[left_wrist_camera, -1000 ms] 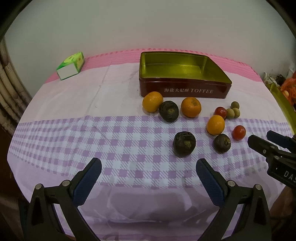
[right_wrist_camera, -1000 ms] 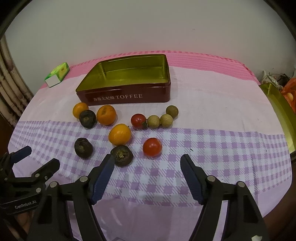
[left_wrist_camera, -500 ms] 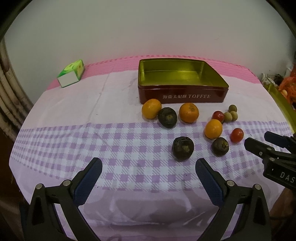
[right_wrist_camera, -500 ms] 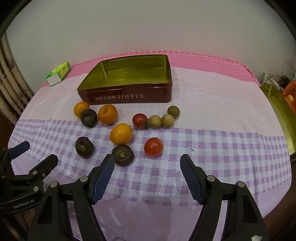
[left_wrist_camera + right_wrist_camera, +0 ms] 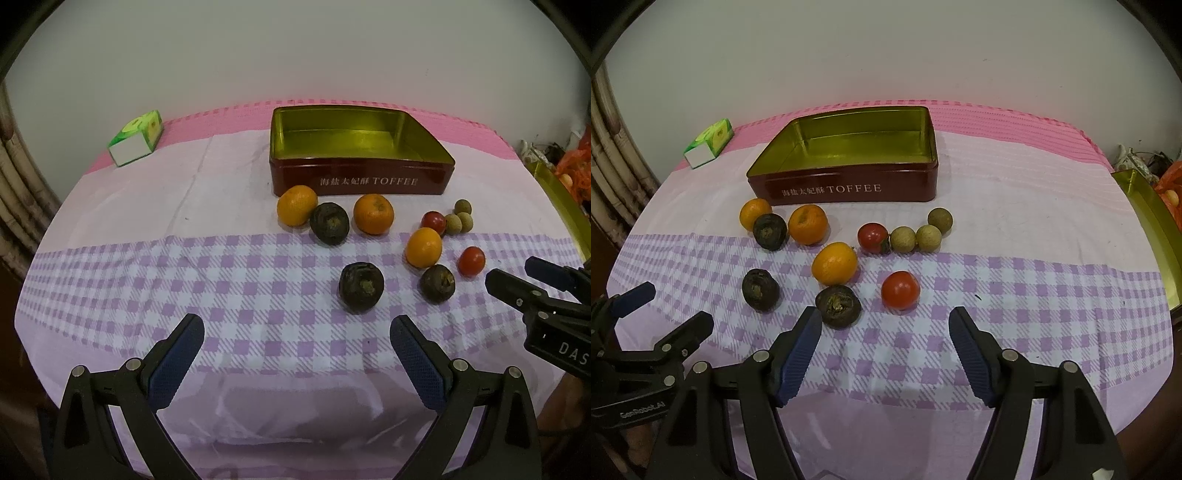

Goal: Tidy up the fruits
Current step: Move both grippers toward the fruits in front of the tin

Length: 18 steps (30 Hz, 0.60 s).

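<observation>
Both grippers hang over the near edge of the table (image 5: pixel 1034 177), which wears a pink cloth with a band of purple checks. The left gripper (image 5: pixel 295 354) has its jaws spread wide with nothing between them, pointed at the bare checked cloth short of the fruit. The right gripper (image 5: pixel 884 343) is just as wide open and empty; its left fingertip sits right beside the nearest dark fruit (image 5: pixel 837 305).

The fruit lies loose on the cloth in front of an open toffee tin (image 5: pixel 849 162), red outside, gold inside, with nothing in it. Just before the tin's front wall two oranges (image 5: pixel 755 213) (image 5: pixel 808 229) flank a second dark fruit (image 5: pixel 769 232), which touches the left one. A third orange (image 5: pixel 834 263) sits nearer, just behind the dark fruit by the right gripper. A third dark fruit (image 5: pixel 760 288) lies apart to the left. To the right, a small tomato (image 5: pixel 873 237) touches a curved row of three longans (image 5: pixel 903 239) (image 5: pixel 928 237) (image 5: pixel 940 220), and a larger tomato (image 5: pixel 900 290) rests alone on the checks, nearer the right gripper.

A green and white carton (image 5: pixel 136 138) lies at the far left corner. A gold tray edge (image 5: pixel 1156 236) shows at the right.
</observation>
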{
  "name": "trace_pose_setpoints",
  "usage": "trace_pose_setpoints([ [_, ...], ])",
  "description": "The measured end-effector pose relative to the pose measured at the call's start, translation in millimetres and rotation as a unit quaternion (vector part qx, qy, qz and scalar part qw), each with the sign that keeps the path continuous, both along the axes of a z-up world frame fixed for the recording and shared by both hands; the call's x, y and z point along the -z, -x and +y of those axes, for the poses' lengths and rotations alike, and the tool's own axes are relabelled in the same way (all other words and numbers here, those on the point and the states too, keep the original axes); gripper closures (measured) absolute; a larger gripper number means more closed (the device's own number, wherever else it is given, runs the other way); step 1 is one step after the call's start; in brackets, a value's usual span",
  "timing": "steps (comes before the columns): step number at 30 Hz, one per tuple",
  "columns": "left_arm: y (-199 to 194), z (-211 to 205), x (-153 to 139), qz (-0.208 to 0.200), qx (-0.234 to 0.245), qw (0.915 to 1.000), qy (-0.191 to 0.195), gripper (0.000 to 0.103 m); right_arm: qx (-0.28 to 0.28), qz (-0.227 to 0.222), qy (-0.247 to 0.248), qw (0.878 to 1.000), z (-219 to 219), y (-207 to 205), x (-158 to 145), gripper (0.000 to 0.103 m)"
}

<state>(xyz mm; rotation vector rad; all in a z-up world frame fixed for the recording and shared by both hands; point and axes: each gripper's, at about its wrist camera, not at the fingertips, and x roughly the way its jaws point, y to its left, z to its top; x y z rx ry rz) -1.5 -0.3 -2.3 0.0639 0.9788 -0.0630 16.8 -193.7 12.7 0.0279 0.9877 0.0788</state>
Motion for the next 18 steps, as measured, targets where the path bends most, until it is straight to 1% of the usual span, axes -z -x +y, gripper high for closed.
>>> trace_pose_setpoints([
  [7, 0.9, 1.1, 1.6, 0.003, 0.001, 1.0, 0.001, 0.003, -0.001, 0.003, 0.0, 1.0, 0.0, 0.0, 0.7, 0.037],
  [18, -0.1, 3.5, 6.2, 0.013, 0.0, 0.9999, -0.001, 0.003, -0.004, 0.009, -0.002, 1.0, 0.2, -0.8, 3.6, 0.037],
])
